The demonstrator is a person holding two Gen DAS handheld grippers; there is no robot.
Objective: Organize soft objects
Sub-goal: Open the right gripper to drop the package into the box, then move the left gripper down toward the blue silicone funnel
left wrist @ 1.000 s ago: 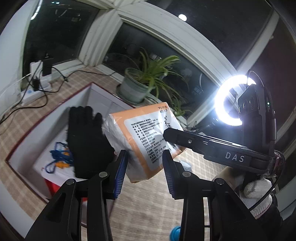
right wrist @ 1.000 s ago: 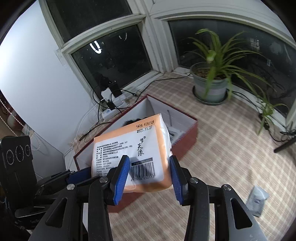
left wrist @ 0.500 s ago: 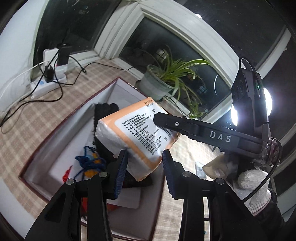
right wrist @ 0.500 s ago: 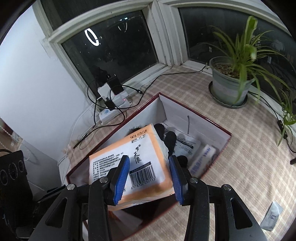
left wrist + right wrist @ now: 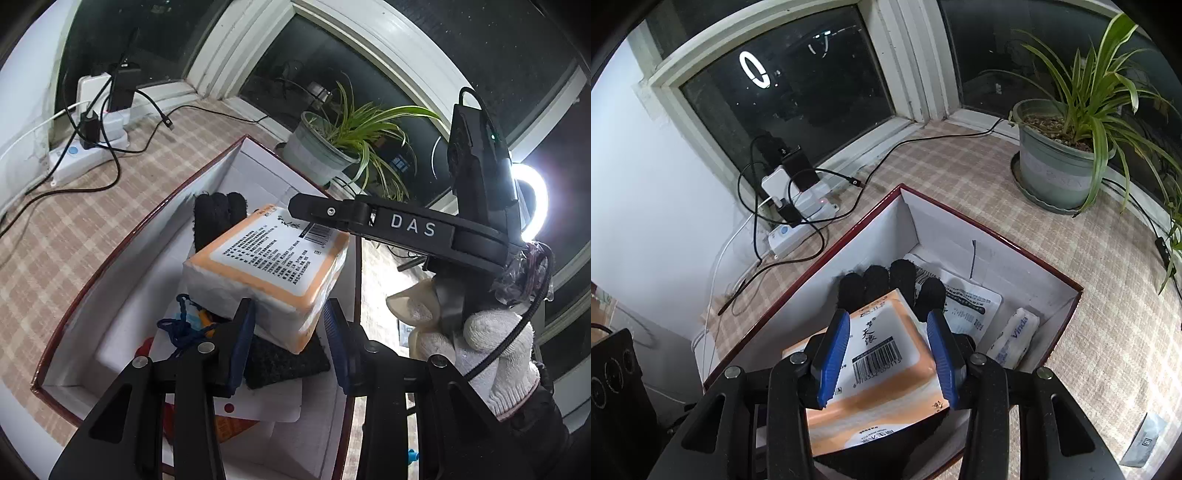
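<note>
Corner by dark night windows, checked beige mat on the floor, a potted spider plant (image 5: 1067, 162) at about 1 o'clock in the right wrist view and a power strip (image 5: 786, 229) tangled in black cables at about 10 o'clock. In the middle sits an open box (image 5: 990, 230), dark red outside and white inside.

The orange-and-white tissue pack (image 5: 882, 362) is over the box, lying on top of a black glove (image 5: 886, 280) whose fingertips poke out at 12 o'clock of the pack. The right gripper (image 5: 888, 358) is partly closed with its blue pads on both sides of the pack, so it's gripping it. The left gripper (image 5: 288, 343) is also partly closed, at the pack's near corner; the left pad touches the wrap, but I honestly can't tell if the other pad presses on it.

Also in the box: a small Vinda tissue packet (image 5: 1014, 339) at 3 o'clock of the pack, a flat printed white pouch (image 5: 971, 308), and a blue cord (image 5: 181, 325). A white-gloved hand (image 5: 476, 347) holds the right tool.
</note>
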